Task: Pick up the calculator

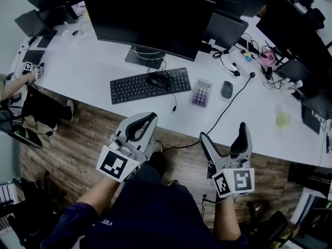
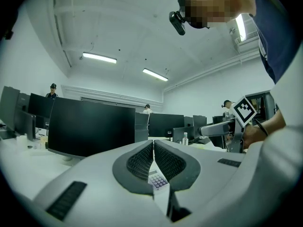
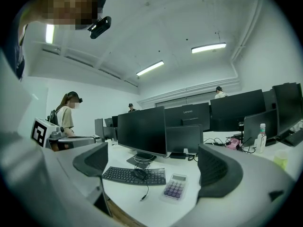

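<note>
The calculator (image 1: 201,93), pale with purple keys, lies flat on the white desk (image 1: 88,71), between the black keyboard (image 1: 150,86) and a dark mouse (image 1: 226,89). Both grippers hover over the floor, short of the desk's front edge. My left gripper (image 1: 151,117) is shut and holds nothing; in its own view the left gripper (image 2: 153,145) shows touching pads, with the calculator (image 2: 157,179) showing past them. My right gripper (image 1: 224,138) is open and empty. In the right gripper view the calculator (image 3: 176,187) lies well ahead of the right gripper (image 3: 154,167), between its spread jaws.
A large monitor (image 1: 150,19) stands behind the keyboard, and a second black mouse (image 1: 160,80) rests on the keyboard. A black cable (image 1: 228,105) runs from the desk's front edge to the back right. A yellow-green object (image 1: 282,120) sits far right. A seated person (image 1: 15,84) is at the left.
</note>
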Available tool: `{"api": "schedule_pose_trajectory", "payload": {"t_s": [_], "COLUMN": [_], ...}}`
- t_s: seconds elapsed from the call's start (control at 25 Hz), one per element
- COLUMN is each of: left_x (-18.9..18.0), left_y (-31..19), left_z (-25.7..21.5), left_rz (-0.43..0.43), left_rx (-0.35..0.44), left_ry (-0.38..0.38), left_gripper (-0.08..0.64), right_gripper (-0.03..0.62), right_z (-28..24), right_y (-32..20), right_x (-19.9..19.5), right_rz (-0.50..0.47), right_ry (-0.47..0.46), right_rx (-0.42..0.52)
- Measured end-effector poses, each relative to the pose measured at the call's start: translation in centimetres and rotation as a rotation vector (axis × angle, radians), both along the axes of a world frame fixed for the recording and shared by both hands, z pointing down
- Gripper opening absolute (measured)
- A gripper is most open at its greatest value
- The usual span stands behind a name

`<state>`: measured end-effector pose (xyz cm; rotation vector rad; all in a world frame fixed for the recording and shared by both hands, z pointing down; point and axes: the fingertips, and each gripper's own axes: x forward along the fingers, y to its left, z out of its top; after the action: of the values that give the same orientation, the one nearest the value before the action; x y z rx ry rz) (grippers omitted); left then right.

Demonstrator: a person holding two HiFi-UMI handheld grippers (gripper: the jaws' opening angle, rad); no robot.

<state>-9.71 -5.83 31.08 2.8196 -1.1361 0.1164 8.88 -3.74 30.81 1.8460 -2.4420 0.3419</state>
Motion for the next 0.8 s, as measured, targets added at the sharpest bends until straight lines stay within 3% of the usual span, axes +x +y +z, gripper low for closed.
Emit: {"api": "schedule_pose_trajectory", "payload": {"t_s": [0.8], "left_x": [-2.9], "left_y": [-9.0], "left_z": [1.3], "left_rz": [0.046], "left_rx": [-0.036], "left_ry": [0.025], "left_gripper": [0.032], "right_gripper": [0.574], "right_z": [1.9], "right_y": [-8.4], "right_x": [-2.9], "right_rz": [0.056], "right_ry": [0.017], "right_rx": [-0.069]}}
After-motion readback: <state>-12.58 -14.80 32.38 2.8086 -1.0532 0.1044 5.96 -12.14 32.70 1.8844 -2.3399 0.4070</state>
